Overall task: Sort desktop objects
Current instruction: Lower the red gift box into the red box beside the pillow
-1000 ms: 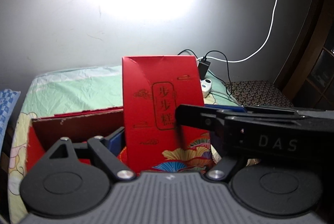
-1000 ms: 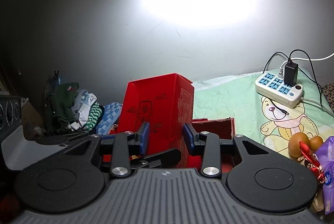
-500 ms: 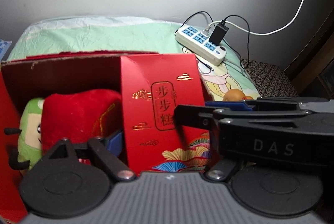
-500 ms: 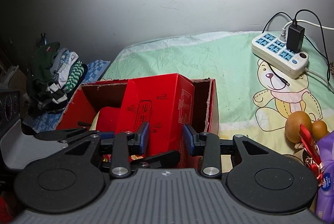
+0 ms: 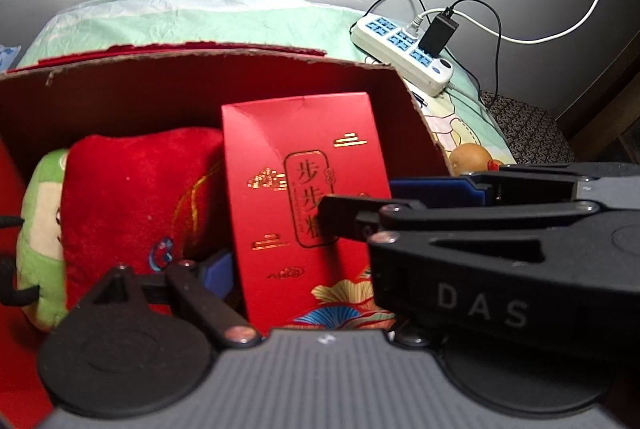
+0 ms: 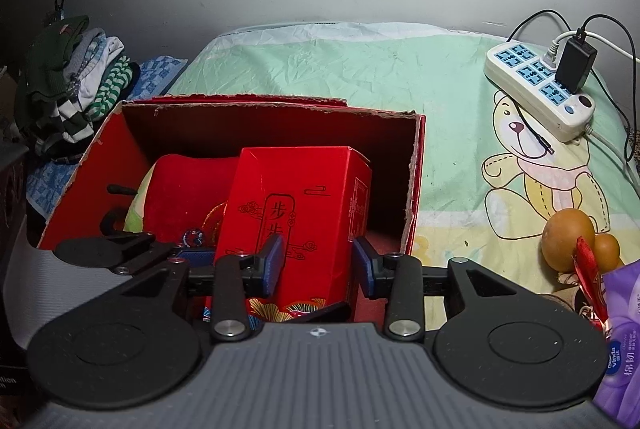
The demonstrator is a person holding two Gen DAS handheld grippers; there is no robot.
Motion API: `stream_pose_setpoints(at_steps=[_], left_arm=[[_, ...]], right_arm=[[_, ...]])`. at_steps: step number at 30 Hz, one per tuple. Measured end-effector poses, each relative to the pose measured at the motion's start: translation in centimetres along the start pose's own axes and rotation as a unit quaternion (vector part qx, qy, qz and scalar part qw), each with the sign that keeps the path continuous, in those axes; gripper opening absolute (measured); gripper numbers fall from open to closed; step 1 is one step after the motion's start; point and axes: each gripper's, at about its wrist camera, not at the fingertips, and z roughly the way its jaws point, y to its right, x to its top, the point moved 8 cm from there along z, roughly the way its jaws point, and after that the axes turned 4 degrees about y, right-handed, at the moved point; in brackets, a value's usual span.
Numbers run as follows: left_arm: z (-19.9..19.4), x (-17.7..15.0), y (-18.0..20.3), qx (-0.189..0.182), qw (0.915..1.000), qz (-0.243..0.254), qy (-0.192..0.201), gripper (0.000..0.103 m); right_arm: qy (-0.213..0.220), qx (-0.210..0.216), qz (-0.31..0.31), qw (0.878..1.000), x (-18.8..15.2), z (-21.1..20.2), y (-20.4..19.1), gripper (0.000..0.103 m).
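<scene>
One tall red cardboard carton with gold lettering (image 5: 304,205) is held upright, long axis vertical, inside the open red cardboard box (image 6: 416,165), beside a red plush cushion (image 5: 136,197). It is clamped by the left tool (image 5: 304,229). The right tool (image 6: 318,265) is spread apart around it, pads (image 6: 276,257) seemingly clear. Only the right view shows the folded clothes (image 6: 72,85) at far left.
</scene>
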Motion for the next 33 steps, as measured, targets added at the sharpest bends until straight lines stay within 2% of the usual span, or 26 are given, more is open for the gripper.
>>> stream_pose_setpoints(at_steps=[10,15,21,33], left_arm=[[0.0,0.1,0.2,0.002,0.9999,0.012,-0.004,0.086],[0.1,0.1,0.3,0.006,0.9999,0.013,-0.008,0.087],[0.9,0.3,1.0,0.008,0.9997,0.021,-0.011,0.088],[0.5,0.3,1.7,0.045,0.9977,0.050,-0.005,0.088]], right_arm=[[0.002,-0.017,0.019,1.000,-0.2,-0.4,0.0,0.043],[0.002,-0.012,0.033,0.999,-0.3,-0.8,0.1,0.043],[0.021,-0.012,0.039,0.999,-0.2,-2.0,0.3,0.041],[0.042,-0.009,0.051,0.998,-0.6,-2.9,1.3,0.037]])
